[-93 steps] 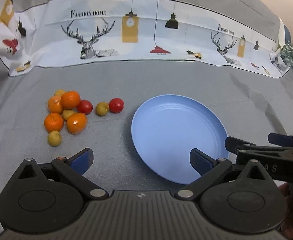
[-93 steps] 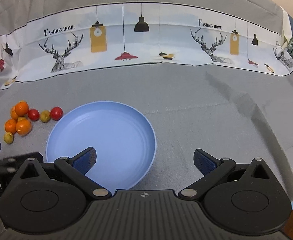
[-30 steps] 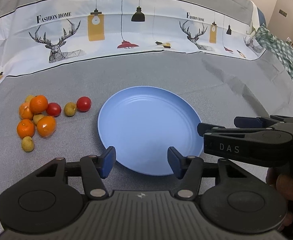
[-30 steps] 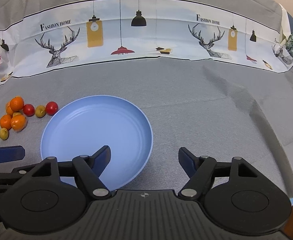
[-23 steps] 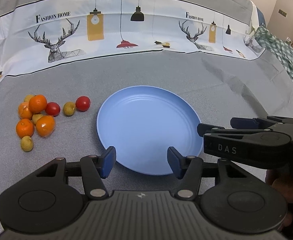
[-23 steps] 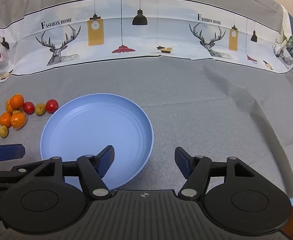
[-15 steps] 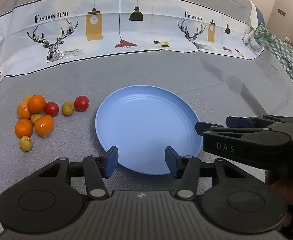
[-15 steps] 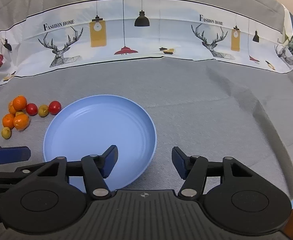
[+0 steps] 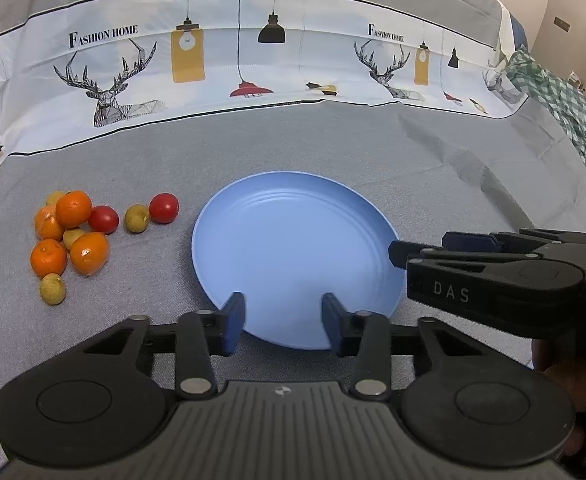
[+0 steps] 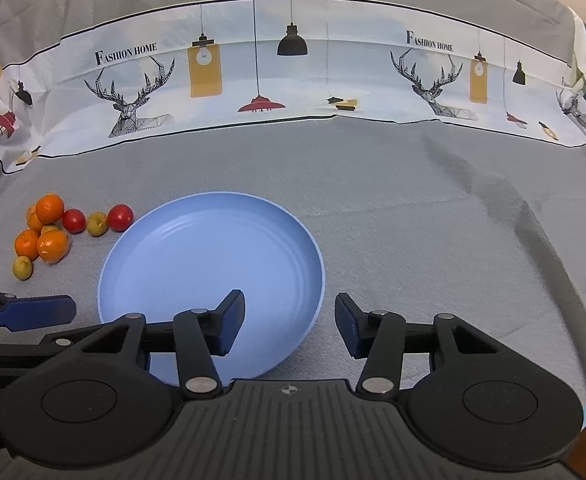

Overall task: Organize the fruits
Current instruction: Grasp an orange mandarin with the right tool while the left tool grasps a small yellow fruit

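A: Bench (image 9: 333,148) first: was anything on it sorted yet?

B: No. It was covered in grey cloth, with a printed white cloth (image 9: 229,68) standing along the far edge. The blue plate (image 9: 293,236) lay in the middle of it, bare, with no fruit on it at all.

A: And the two tools?

B: The left hand-held gripper (image 9: 279,320) hung over the near rim of the plate. Its jaws had just been closing and stood partly open, with nothing between them but the plate seen beyond. The right hand-held gripper (image 10: 289,322) hovered over the plate's near right edge; its jaws had also just been closing, stood a little wider, and likewise held nothing.

A: So where was the fruit?

B: All of it lay in a loose cluster on the cloth to the left of the plate, apart from its rim. The oranges (image 9: 75,210) were bunched at the far left, touching one another. The two red tomatoes (image 9: 164,208) lay nearer the plate, and the small yellow-green fruits (image 9: 137,218) were scattered among them, one at the near end of the cluster.

A: Your reading of progress?

B: I judged it barely begun. Every piece remained to be picked up, presumably for the plate, and neither tool was near the cluster.
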A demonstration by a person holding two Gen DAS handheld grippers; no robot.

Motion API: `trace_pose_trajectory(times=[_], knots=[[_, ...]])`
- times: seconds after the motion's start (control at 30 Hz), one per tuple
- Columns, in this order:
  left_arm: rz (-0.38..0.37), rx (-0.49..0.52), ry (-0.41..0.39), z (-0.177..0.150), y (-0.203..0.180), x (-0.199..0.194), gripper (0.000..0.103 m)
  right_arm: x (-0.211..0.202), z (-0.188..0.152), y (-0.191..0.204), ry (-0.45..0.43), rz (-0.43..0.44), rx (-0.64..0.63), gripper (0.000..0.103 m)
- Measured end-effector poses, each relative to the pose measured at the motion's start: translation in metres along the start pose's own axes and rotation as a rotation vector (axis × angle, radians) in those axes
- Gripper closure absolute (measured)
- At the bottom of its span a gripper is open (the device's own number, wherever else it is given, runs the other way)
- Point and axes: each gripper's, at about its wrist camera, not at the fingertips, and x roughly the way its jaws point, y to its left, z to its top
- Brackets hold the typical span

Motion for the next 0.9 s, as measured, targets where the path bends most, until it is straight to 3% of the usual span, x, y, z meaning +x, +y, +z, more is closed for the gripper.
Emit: trace_pose_trajectory(times=[0.1, 0.23, 0.37, 0.5, 0.57, 0.67, 0.73, 0.8, 0.9], knots=[[-0.008, 0.008, -0.002, -0.001, 0.001, -0.002, 0.083, -0.001, 0.001, 0.001, -0.018, -0.001, 0.014, 0.053], [-0.048, 0.029, -0.019, -0.003, 0.003, -0.013, 0.094, -0.001, 0.004, 0.0, -0.026, 0.02, 0.07, 0.057], [-0.107, 0.12, -0.043, 0.001, 0.003, -0.036, 0.095, -0.005, 0.01, 0.001, -0.053, 0.032, 0.129, 0.057], [-0.081, 0.319, -0.109, 0.012, 0.008, -0.063, 0.094, -0.009, 0.016, 0.008, -0.081, 0.059, 0.172, 0.057], [-0.076, 0.351, -0.139, 0.018, 0.025, -0.073, 0.093, -0.012, 0.018, 0.013, -0.083, 0.081, 0.184, 0.056], [-0.064, 0.229, -0.164, 0.025, 0.07, -0.076, 0.093, -0.011, 0.021, 0.023, -0.078, 0.115, 0.187, 0.056], [-0.059, 0.05, -0.153, 0.019, 0.109, -0.067, 0.093, -0.011, 0.022, 0.031, -0.083, 0.131, 0.175, 0.056], [0.016, -0.134, -0.042, 0.018, 0.143, -0.05, 0.094, -0.009, 0.022, 0.04, -0.089, 0.164, 0.163, 0.055], [0.041, -0.281, -0.01, 0.018, 0.171, -0.041, 0.094, -0.001, 0.02, 0.054, -0.071, 0.273, 0.164, 0.072]])
